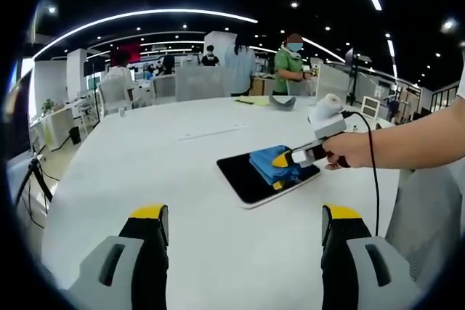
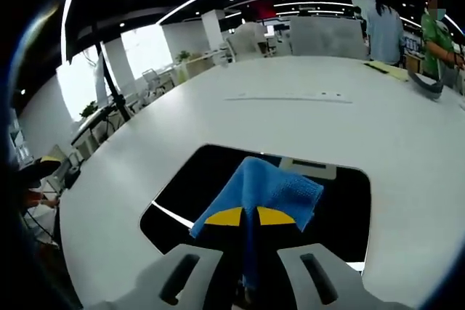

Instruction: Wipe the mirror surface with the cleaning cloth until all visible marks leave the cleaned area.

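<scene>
Two hand-held grippers: the right hand-held gripper (image 2: pixel 251 217) is clenched on the soft blue cleaning cloth (image 2: pixel 270 188), pressed flat on the dark, glossy rounded-rectangle mirror (image 2: pixel 182 183) at the smooth white bench's (image 1: pixel 145 172) three o'clock side; the left hand-held gripper (image 1: pixel 243 226) hovers released. Wiping looks underway; remaining marks are too small to judge

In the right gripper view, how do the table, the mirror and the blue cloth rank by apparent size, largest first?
1. White table
2. Mirror
3. Blue cloth, held in the right gripper and nearest the camera, so it looks larger than it is.
</scene>
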Action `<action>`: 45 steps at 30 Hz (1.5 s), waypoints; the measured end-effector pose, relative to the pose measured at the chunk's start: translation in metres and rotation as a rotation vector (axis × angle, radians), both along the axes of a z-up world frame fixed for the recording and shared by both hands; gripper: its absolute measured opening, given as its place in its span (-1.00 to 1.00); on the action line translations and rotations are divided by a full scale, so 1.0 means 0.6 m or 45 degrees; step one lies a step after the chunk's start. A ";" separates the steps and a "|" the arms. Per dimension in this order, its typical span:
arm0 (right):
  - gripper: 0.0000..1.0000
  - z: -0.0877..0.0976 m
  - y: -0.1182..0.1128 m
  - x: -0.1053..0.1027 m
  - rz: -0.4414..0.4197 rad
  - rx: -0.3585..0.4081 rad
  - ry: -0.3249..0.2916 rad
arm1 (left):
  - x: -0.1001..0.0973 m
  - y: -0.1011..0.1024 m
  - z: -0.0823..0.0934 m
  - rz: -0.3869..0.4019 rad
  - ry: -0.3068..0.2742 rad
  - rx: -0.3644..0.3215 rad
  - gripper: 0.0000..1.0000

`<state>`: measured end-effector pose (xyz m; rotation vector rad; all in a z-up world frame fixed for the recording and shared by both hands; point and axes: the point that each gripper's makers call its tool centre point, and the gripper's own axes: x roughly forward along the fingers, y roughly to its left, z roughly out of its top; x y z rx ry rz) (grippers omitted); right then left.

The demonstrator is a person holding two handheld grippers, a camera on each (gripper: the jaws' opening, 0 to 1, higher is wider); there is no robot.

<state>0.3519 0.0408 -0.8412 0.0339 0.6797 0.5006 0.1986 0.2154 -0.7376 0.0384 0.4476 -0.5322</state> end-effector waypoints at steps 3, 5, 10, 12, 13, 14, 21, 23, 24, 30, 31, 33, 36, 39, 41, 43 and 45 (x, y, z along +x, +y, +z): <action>-0.98 0.000 0.002 0.000 0.003 0.000 -0.003 | 0.000 0.002 -0.001 0.004 0.001 0.000 0.75; -0.98 -0.001 0.002 0.001 0.002 0.005 -0.003 | 0.000 0.002 0.000 0.007 -0.001 -0.002 0.75; -0.98 -0.001 0.005 0.002 0.003 0.013 0.001 | -0.001 0.000 -0.001 0.007 0.002 -0.004 0.75; -0.98 0.000 0.009 0.001 0.000 0.024 0.004 | -0.001 0.000 -0.002 0.005 0.004 -0.002 0.75; -0.98 -0.001 0.012 0.001 0.001 0.028 0.004 | -0.001 0.000 -0.002 0.005 0.004 -0.003 0.75; -0.98 0.000 0.014 0.001 0.001 0.031 0.005 | 0.000 0.000 -0.002 0.006 0.004 -0.003 0.75; -0.98 0.000 0.030 0.003 0.009 0.046 0.011 | 0.000 0.007 -0.003 0.016 0.006 -0.003 0.75; -0.98 0.000 0.035 0.004 0.014 0.048 0.012 | -0.001 0.008 -0.003 0.019 0.007 -0.004 0.75; -0.98 0.000 0.037 0.004 0.016 0.049 0.013 | -0.001 0.008 -0.003 0.020 0.008 -0.004 0.75; -0.98 -0.001 0.049 0.004 0.033 0.052 0.017 | -0.001 0.013 -0.005 0.028 0.009 -0.006 0.75; -0.98 0.000 0.051 0.004 0.036 0.052 0.017 | -0.001 0.014 -0.005 0.029 0.009 -0.007 0.75; -0.98 0.000 0.055 0.003 0.039 0.055 0.018 | -0.002 0.014 -0.005 0.030 0.009 -0.007 0.75; -0.98 0.000 0.060 0.002 0.047 0.058 0.020 | -0.002 0.014 -0.005 0.031 0.010 -0.008 0.75; -0.98 0.000 0.064 0.002 0.055 0.058 0.023 | -0.002 0.015 -0.004 0.032 0.008 -0.007 0.75; -0.98 0.000 0.067 0.002 0.058 0.062 0.025 | -0.002 0.016 -0.004 0.035 0.008 -0.007 0.75; -0.98 0.000 0.070 0.002 0.060 0.064 0.026 | -0.002 0.017 -0.003 0.037 0.008 -0.008 0.75; -0.98 0.000 0.074 0.001 0.060 0.065 0.028 | -0.002 0.019 -0.005 0.039 0.008 -0.007 0.75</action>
